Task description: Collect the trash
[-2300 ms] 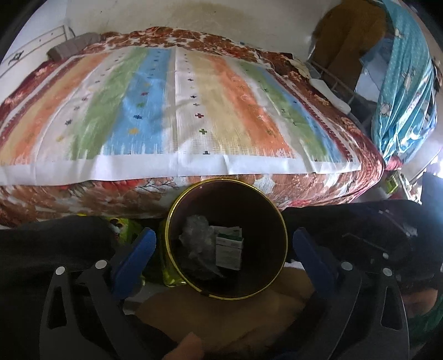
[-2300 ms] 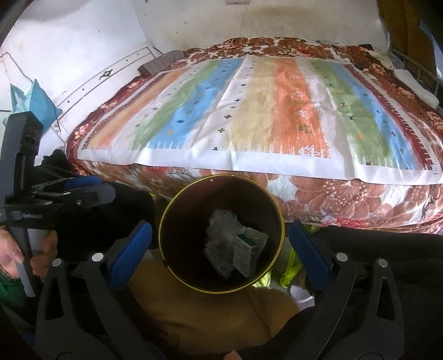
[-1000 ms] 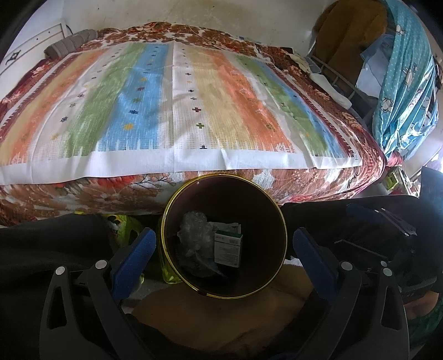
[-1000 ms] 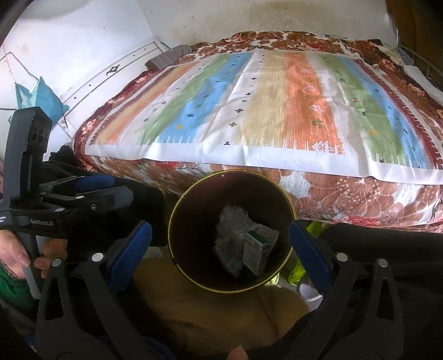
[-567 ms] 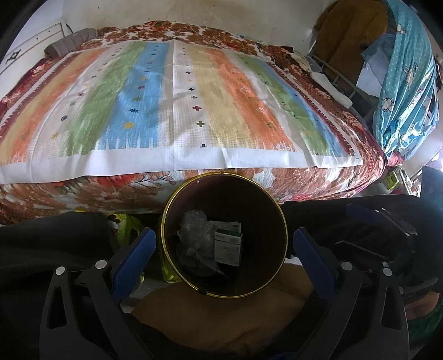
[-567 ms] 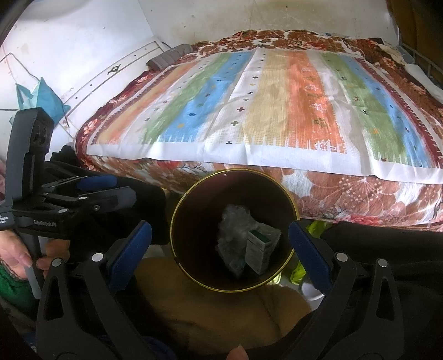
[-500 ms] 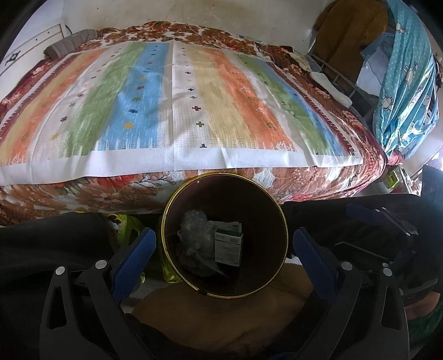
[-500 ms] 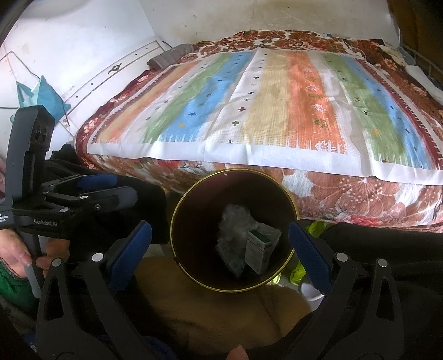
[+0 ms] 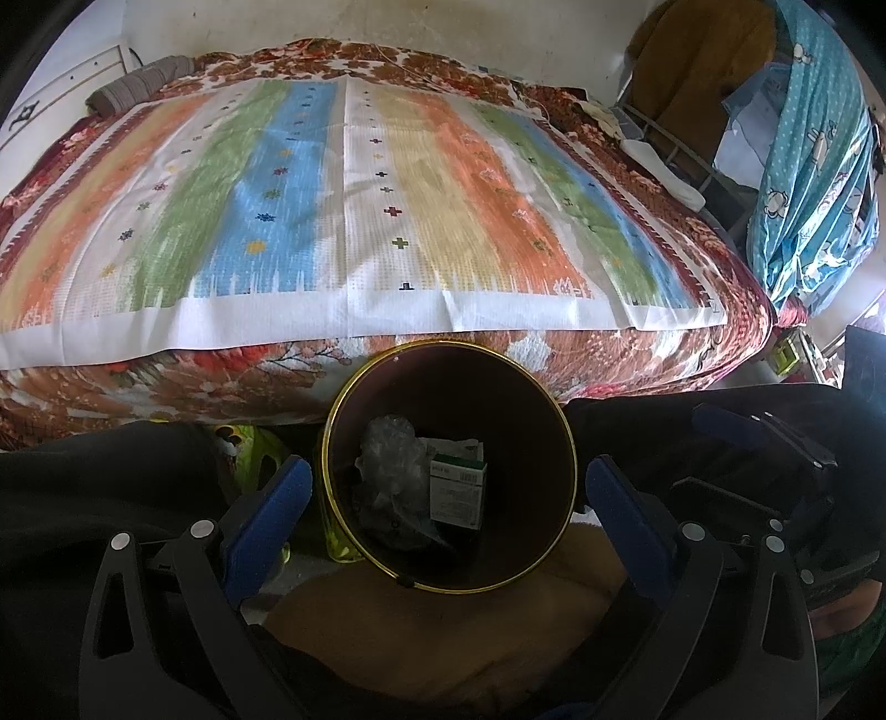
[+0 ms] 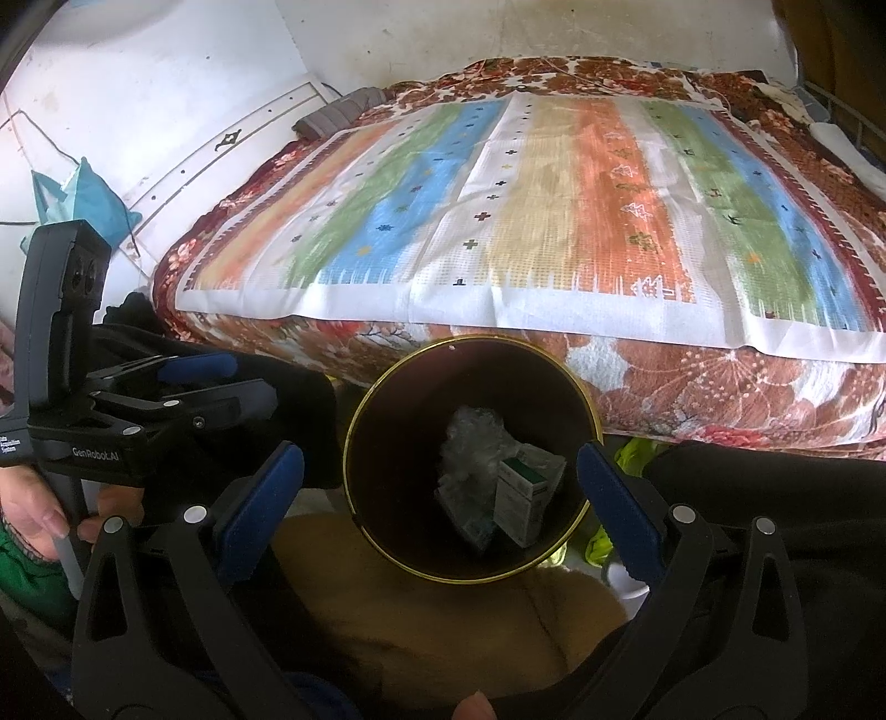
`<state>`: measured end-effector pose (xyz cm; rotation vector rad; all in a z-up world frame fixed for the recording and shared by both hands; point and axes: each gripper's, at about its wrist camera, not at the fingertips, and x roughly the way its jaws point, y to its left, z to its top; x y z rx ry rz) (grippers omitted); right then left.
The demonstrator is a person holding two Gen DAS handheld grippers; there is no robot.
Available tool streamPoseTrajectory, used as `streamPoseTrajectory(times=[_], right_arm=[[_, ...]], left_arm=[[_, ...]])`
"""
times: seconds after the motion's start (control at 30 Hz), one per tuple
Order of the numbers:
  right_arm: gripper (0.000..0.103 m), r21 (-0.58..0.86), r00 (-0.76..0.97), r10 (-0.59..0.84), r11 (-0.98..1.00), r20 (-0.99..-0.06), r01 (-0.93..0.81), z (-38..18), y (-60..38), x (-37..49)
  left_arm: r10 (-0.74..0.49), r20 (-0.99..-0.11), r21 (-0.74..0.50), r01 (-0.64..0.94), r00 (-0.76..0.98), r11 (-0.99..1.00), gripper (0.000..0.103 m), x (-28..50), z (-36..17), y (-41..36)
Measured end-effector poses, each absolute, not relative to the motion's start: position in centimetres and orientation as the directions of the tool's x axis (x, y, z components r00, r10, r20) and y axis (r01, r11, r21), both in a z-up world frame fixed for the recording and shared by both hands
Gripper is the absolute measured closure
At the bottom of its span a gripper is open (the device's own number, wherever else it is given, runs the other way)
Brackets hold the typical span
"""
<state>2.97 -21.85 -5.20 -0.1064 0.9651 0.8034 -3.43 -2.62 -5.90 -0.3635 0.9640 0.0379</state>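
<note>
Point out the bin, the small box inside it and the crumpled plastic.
bin (image 9: 560, 410), left wrist view, on its gold rim.
box (image 9: 457, 494), left wrist view, on its white front face.
plastic (image 10: 473, 443), right wrist view, on the middle of the crumpled wad.

Ahead of me a bed (image 9: 387, 360) in a red-brown floral cover carries a white woven mat with orange, green and blue stripes (image 9: 354, 205). A stained white wall (image 9: 387, 22) stands behind it, and a turquoise printed cloth (image 9: 814, 166) hangs at right in daylight.
</note>
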Motion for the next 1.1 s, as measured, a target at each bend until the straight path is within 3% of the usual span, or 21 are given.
streamPoseTrajectory(times=[1.1], right_arm=[[0.009,0.26,0.31,0.561,0.715,-0.768,-0.649,-5.28,-21.87,2.93]], left_arm=[[-0.115,-0.813,-0.272,-0.197,0.57,0.942,0.006,-3.49,-6.27,-2.4]])
